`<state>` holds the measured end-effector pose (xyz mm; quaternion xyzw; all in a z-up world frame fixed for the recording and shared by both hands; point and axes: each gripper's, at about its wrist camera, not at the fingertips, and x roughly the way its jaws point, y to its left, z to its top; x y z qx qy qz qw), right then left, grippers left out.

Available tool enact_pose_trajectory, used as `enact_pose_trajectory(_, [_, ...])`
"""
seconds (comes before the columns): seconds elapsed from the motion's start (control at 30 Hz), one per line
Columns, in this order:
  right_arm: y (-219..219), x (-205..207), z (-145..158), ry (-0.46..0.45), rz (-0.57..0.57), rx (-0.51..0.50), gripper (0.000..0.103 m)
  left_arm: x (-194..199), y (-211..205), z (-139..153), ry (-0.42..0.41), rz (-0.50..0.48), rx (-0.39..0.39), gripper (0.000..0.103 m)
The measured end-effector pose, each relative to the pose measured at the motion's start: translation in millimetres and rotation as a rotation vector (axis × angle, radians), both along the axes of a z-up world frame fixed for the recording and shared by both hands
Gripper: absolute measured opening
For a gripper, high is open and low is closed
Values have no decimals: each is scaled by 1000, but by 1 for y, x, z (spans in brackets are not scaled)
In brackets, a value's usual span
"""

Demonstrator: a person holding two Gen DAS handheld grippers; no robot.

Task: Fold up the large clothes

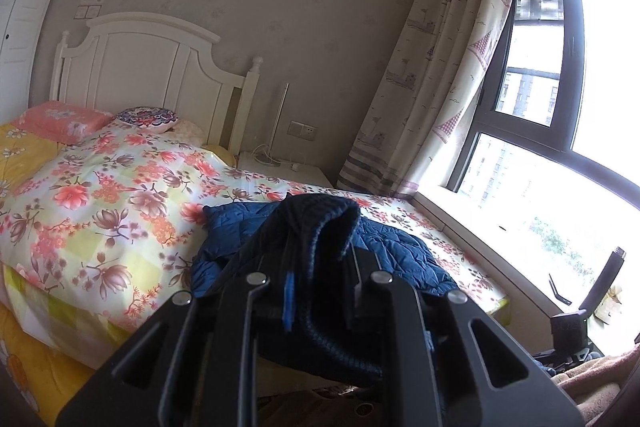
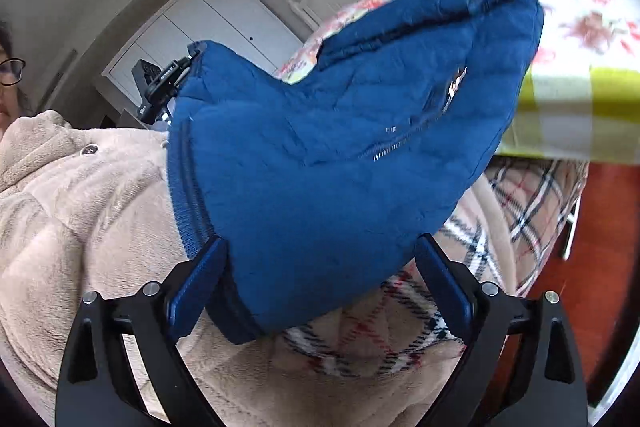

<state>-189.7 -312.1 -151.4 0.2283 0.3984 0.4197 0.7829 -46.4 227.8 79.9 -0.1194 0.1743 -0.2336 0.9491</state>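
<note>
Left gripper [image 1: 320,291]: jaws drawn together, clamped on the dark ribbed knit hem [image 1: 320,227] of the blue quilted jacket [image 1: 392,247]. The knit bunches up over the fingers and droops behind them. The rest of the jacket lies slumped on the floral quilt [image 1: 100,195] at the near corner of the bed, toward the window [image 1: 540,107].

Right gripper [image 2: 320,283]: jaws wide apart, blue pads [image 2: 196,287] clear on both sides. A fold of the jacket [image 2: 340,147] hangs between them, but nothing presses on it. The view is blurred, so whether cloth brushes the left pad I cannot tell.

Handling, as a judgement: padded, soft and limp, fairly light for its bulk. The quilted shell looks smooth and likely to slip from a shallow pinch. The ribbed band [image 2: 188,219] and the zip seam [image 2: 400,143] look firmer and give better purchase. Take hold deep on the hem or a seam corner, not on loose padding.
</note>
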Motion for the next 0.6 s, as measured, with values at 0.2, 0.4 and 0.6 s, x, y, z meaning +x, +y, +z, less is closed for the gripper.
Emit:
enact_pose_trajectory(0.2, [8, 17, 6, -4, 7, 60, 86, 0, 2, -3, -5, -2, -5, 17])
enact_pose_trajectory(0.4, [60, 25, 96, -381, -126, -402, 22, 13, -3, 2, -16, 13, -7, 18])
enact_pose_trajectory(0.6, [50, 130, 188, -582, -422, -539, 20, 93, -12, 23, -22, 90, 22, 18])
